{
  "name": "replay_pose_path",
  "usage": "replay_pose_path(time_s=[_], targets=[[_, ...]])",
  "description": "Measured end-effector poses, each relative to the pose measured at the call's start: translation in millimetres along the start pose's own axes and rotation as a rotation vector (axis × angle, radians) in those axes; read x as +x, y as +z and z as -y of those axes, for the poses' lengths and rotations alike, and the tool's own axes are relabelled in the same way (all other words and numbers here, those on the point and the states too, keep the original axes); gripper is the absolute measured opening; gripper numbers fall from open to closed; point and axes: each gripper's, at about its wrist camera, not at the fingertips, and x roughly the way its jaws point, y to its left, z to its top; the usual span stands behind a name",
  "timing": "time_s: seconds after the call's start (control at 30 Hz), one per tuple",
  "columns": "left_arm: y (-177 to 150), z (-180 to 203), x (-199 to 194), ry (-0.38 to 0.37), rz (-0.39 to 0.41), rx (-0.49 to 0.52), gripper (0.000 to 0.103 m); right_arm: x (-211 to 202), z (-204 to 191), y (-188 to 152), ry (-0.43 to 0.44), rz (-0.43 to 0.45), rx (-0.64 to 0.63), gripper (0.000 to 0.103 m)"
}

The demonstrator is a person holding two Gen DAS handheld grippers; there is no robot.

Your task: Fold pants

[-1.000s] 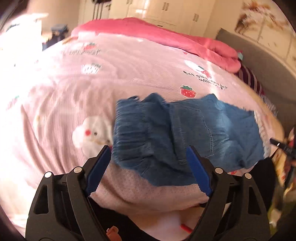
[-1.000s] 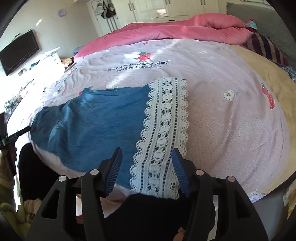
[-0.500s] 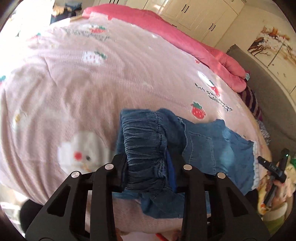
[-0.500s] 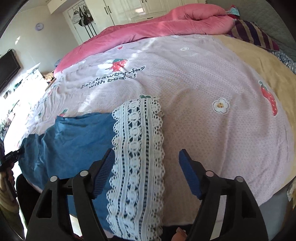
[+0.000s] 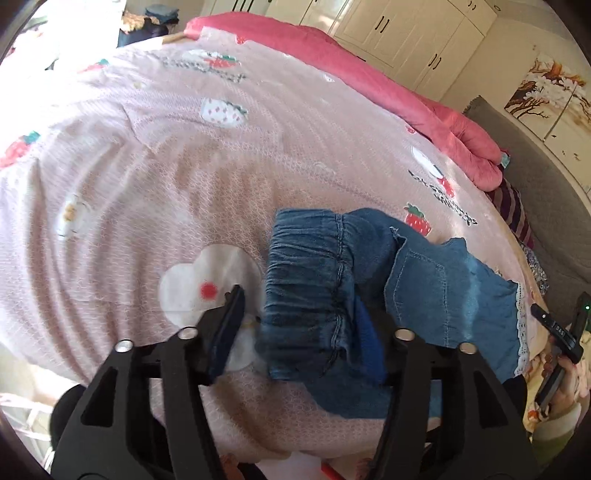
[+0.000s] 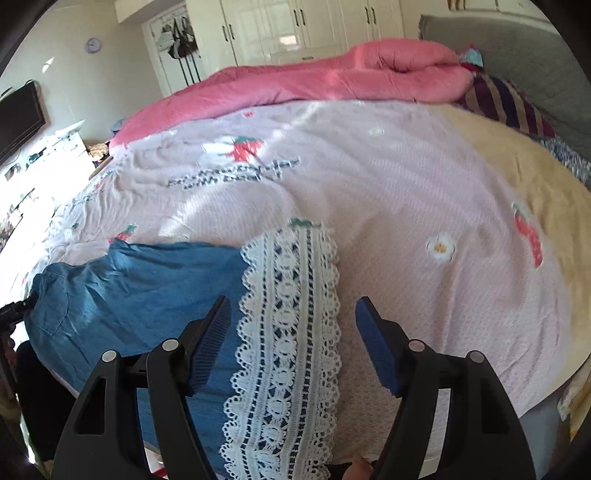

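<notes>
The blue denim pants (image 5: pixel 417 295) lie across the near edge of the bed (image 5: pixel 184 166), on its pink strawberry-print cover, and everything else is easiest placed from them. At their gathered elastic waistband (image 5: pixel 306 295) sits the left gripper (image 5: pixel 299 332): its jaws have just been opening and now stand apart, the waistband bunched up between them; the right pad lies against the denim while the left pad stands clear over a white flower printed on the cover, so nothing is clamped. At the pants' other end, the wide white lace hem (image 6: pixel 288 332) runs toward the bed's edge, and the right gripper (image 6: pixel 291 343) hangs over it with its jaws spread wider than the lace band, which lies between the blue pads without either pressing on it; these jaws too have just been opening a little. Beyond the pants, along the far side of the bed, a rolled pink quilt (image 6: pixel 332 81) stretches, with a striped pillow (image 6: pixel 506 103) at its right end and white wardrobes (image 6: pixel 280 29) behind.
</notes>
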Motion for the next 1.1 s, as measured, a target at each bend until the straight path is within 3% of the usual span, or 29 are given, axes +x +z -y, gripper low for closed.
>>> replay_pose_path(time_s=[0.1,0.3,0.57,0.77,0.9,1.0,1.07,1.1], targets=[[3,15,-21,0.036,0.046,0.061,0.066,4,-3,7,-0.009,0.001,-0.028,0.075],[22,85,-29,-0.034,0.07,0.241,0.084,24,10,18,0.048,-0.022,0.068,0.078],[31,208,45,-0.147,-0.004,0.512,0.088,33,16,25,0.057,-0.017,0.099,0.078],[31,241,107,-0.165,-0.101,0.58,0.088,32,39,28,0.053,-0.017,0.143,0.078],[38,241,140,-0.169,-0.167,0.56,0.074,41,44,28,0.085,-0.045,0.153,0.078],[41,243,157,-0.214,-0.211,0.543,0.065,49,42,29,0.096,-0.061,0.145,0.078],[39,247,167,-0.21,-0.243,0.548,0.053,54,40,30,0.113,-0.066,0.148,0.077],[37,248,171,-0.199,-0.248,0.557,0.037,57,38,30,0.13,-0.069,0.145,0.071]])
